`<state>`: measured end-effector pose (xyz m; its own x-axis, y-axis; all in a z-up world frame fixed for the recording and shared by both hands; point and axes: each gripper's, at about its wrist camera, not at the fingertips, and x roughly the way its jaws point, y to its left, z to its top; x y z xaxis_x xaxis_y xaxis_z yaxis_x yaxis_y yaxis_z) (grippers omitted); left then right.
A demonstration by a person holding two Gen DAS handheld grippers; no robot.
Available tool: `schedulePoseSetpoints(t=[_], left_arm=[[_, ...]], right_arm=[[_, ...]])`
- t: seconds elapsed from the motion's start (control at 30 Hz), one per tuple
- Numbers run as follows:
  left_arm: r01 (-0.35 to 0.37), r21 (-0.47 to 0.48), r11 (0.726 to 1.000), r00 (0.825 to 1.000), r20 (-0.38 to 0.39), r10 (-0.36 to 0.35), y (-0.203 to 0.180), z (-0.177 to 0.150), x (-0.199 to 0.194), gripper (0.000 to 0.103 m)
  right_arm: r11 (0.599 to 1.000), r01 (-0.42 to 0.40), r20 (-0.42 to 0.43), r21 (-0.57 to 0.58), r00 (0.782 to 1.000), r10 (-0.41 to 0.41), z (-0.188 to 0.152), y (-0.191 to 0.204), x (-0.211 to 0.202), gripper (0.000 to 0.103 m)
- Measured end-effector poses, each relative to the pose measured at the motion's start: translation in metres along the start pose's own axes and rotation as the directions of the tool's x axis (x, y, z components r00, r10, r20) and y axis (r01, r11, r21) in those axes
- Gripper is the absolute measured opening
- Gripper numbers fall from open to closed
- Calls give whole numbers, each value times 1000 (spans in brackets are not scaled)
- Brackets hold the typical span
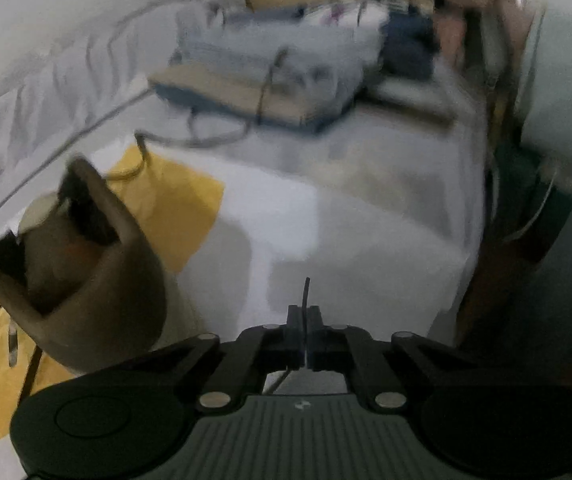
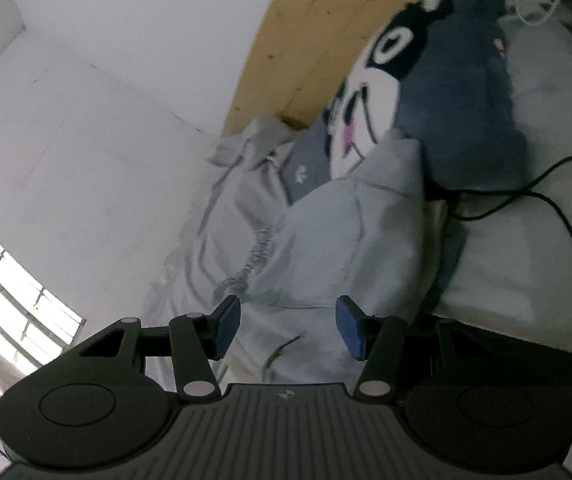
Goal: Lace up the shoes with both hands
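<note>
- Bedroom setting: a white-covered bed (image 1: 365,216) takes up the left wrist view, which is blurred; a white wall (image 2: 106,100) and a wooden headboard (image 2: 317,32) back the right wrist view.
- Yellow sheet (image 1: 174,208): lies flat on the bed at the left, under and beside the shoe.
- Shoe (image 1: 82,276): brown, high-sided, at the left edge of the left wrist view, resting on the yellow sheet with its opening gaping towards the camera. Its eyelet rows cannot be made out.
- Lace (image 1: 306,294): a dark, thin cord; a short end stands up out of the left claw. More dark cord trails near the shoe's far side, but whether it is the same lace cannot be told.
- Left claw (image 1: 305,320): jaws pressed together, pinching the lace end, near the shoe but apart from it.
- Right claw (image 2: 287,326): jaws spread wide, holding nothing, aimed at crumpled pale-blue bedding (image 2: 325,240); no shoe in its view.
- Plush cushion (image 2: 425,92): grey-blue with a cartoon face, against the headboard.
- Black cable (image 2: 545,200): crosses the bedding at right.
- Progress, as a judgement: a lace end is in hand, which suits threading under way; how many eyelets are laced, and whether any knot is tied, is not visible.
</note>
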<state>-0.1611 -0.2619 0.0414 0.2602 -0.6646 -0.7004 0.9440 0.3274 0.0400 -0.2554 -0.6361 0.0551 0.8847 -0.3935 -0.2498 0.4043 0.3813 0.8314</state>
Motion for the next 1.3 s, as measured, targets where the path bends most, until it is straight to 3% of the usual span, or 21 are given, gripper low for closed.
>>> schedulePoseSetpoints(t=[0.07,0.17,0.27,0.4,0.53,0.67,0.77,0.83,0.9,1.03,1.13,1.23,1.3], left_arm=[[38,-59,998,995,98,-32,7,8,-22,1],[80,-180,980,965,261,-31,30,14,-58,0],[160,-315,935,895,446,-3,64,11,-92,0],[178,-461,869,811,569,136,105,-4,-128,0],[155,-576,802,756,592,279,138,-23,-150,0],[115,-636,763,735,572,365,157,-33,-157,0],[101,-662,743,721,563,404,166,-37,-164,0],[89,-677,730,709,558,431,170,-38,-170,0],[75,-698,712,696,548,464,176,-40,-176,0],[73,-736,673,660,542,521,187,-42,-185,0],[68,-737,673,615,562,553,193,-35,-197,0],[83,-726,683,551,604,576,195,-18,-213,0],[84,-712,697,513,631,582,195,-4,-222,0]], right_arm=[[1000,4,-15,30,1000,-4,5,-8,5,55],[995,-28,-86,95,996,36,6,-14,27,55],[986,-44,-141,158,988,66,5,-18,52,55],[979,-44,-176,197,981,80,0,-18,81,55],[980,6,-178,197,984,30,-4,-16,100,55],[991,67,-191,113,981,-45,-7,-2,114,55],[990,138,-191,-15,972,-138,-15,13,126,34],[978,189,-181,-93,962,-203,-20,18,133,7],[968,208,-162,-138,960,-229,-24,20,135,3],[972,159,-130,-170,975,-182,-24,36,124,2],[967,40,-94,-252,993,-66,-23,73,109,2],[913,-95,-55,-397,995,79,-31,125,78,2],[854,-183,-49,-486,982,183,-41,163,53,2]])
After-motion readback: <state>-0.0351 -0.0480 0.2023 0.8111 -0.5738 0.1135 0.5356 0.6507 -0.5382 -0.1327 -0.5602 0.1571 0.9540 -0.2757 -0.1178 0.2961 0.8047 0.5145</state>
